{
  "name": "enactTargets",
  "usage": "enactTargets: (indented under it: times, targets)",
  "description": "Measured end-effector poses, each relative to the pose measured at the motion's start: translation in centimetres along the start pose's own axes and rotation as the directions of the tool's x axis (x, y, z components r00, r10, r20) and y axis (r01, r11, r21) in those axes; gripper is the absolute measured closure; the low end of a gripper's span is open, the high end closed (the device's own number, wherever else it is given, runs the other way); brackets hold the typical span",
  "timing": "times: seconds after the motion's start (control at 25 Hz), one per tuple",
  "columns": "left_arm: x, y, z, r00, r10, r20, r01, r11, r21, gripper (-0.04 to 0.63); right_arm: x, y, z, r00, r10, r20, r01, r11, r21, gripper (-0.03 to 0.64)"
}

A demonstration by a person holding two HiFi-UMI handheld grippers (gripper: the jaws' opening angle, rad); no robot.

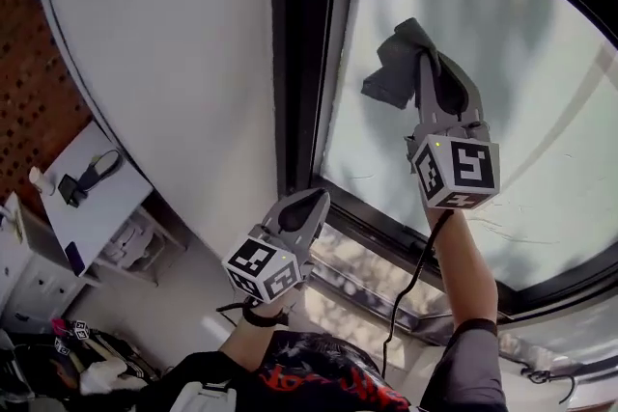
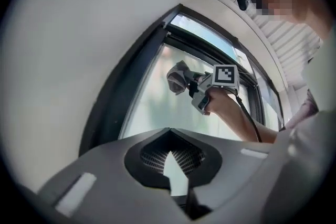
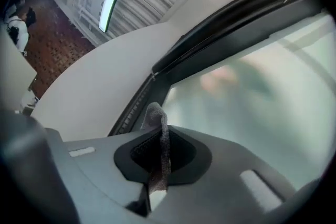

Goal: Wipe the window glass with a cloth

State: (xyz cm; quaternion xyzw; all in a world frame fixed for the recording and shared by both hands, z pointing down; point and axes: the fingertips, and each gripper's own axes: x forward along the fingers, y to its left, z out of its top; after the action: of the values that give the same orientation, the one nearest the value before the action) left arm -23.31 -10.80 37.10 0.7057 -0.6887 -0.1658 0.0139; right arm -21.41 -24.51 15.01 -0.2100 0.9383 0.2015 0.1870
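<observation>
2 grippers are held up before the window glass point(image 1: 521, 43): the right gripper point(image 1: 432, 72), arm outstretched, is clamped on a grey cloth point(image 1: 391, 72); the left gripper point(image 1: 307, 207), lower, is closed empty.

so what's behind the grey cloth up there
The pale window glass, with the dark frame beside it. The patch directly behind the cloth is covered, so contact cannot be seen.

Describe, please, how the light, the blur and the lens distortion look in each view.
Head view: the window glass is bright, so the cloth looks dark against it, and the window frame bows. Left gripper view: round fisheye with black corners; the left gripper is soft up close. Right gripper view: the window glass is hazy, the cloth fairly sharp.
</observation>
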Motion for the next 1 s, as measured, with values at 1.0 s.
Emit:
enactTargets:
  times: [1.0]
  targets:
    - [8.5, -8.1, -4.9, 0.949, -0.307, -0.077, 0.304, 0.952, -0.050, 0.593, -10.2, -13.9, 0.5, 0.943, -0.326, -0.065, 0.308, 0.931, -0.197, 0.598]
